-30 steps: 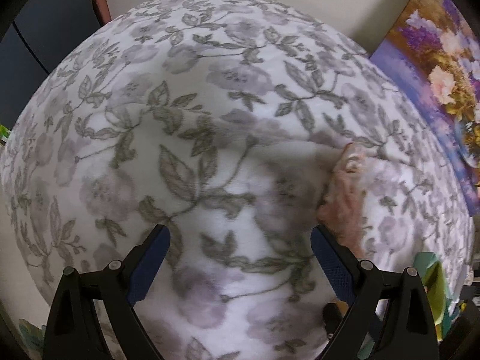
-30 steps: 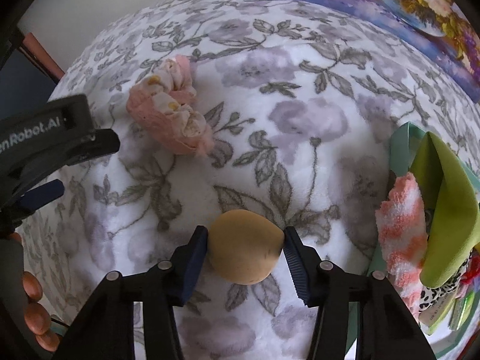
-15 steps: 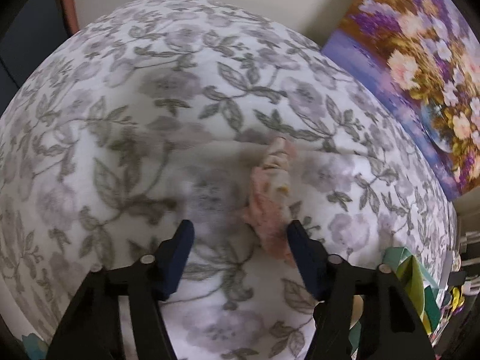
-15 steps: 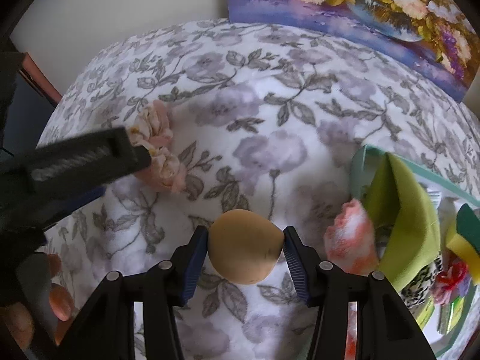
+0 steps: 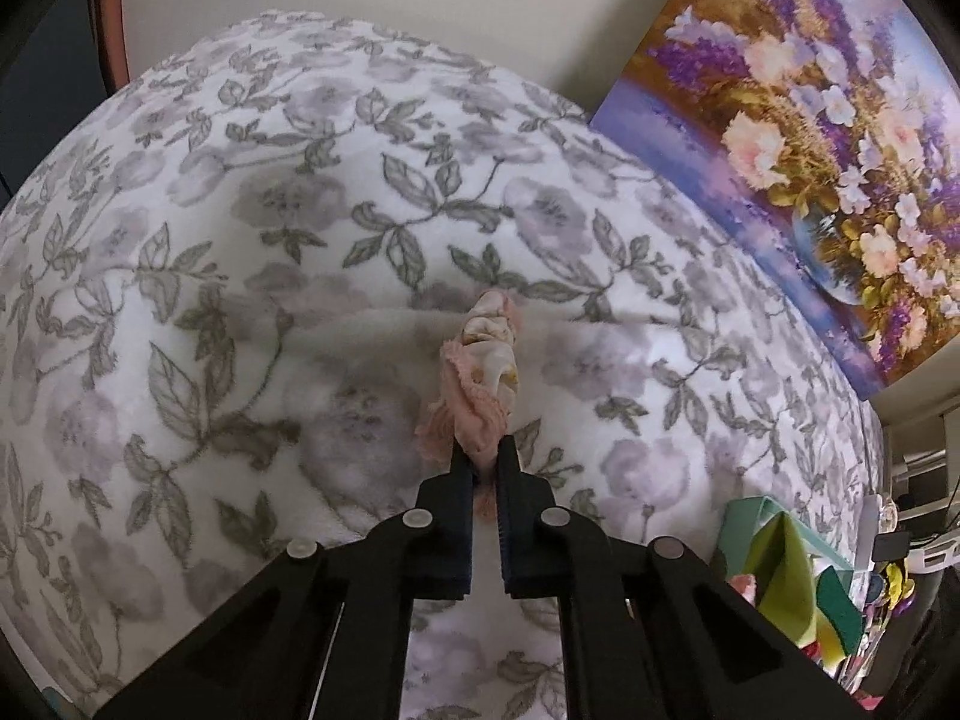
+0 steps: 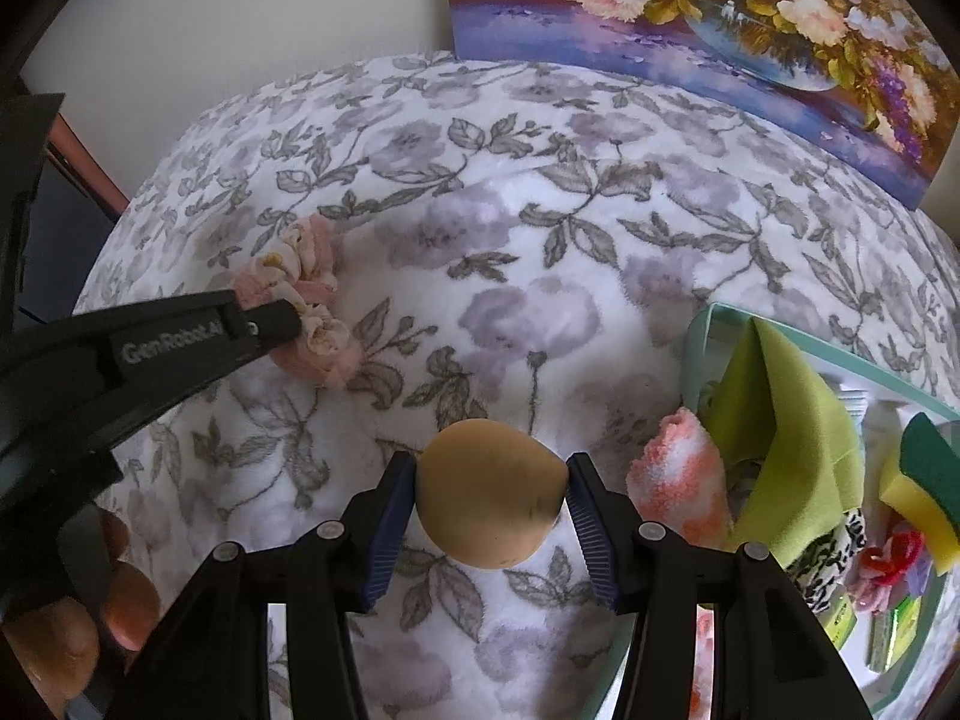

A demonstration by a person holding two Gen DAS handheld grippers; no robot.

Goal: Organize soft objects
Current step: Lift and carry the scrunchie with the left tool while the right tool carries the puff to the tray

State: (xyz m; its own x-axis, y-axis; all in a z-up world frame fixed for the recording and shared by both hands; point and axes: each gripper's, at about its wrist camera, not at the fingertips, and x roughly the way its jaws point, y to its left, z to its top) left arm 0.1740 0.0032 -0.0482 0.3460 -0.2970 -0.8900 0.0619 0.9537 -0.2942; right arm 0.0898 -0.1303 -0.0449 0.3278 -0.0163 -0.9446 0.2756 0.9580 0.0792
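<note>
A pink and cream scrunchie (image 5: pixel 483 378) lies on the floral fleece blanket (image 5: pixel 240 300). My left gripper (image 5: pixel 485 450) is shut on its near end, the fabric pinched between the two pads. From the right wrist view the same scrunchie (image 6: pixel 312 312) shows at the left, with the left gripper's fingers (image 6: pixel 273 324) clamped across it. My right gripper (image 6: pixel 492 480) is shut on a tan egg-shaped sponge (image 6: pixel 489 495), held a little above the blanket (image 6: pixel 540 240).
A mint-green basket (image 6: pixel 696 330) at the right holds a lime cloth (image 6: pixel 780 420), a pink and white fluffy cloth (image 6: pixel 678 486), a yellow-green scouring sponge (image 6: pixel 918 492) and other small items. A flower painting (image 5: pixel 810 150) leans on the wall behind. A hand's fingers (image 6: pixel 72 630) show lower left.
My left gripper swung over to the scrunchie and its jaws went from wide open to shut on it. The right gripper rose a little, still holding the tan sponge.
</note>
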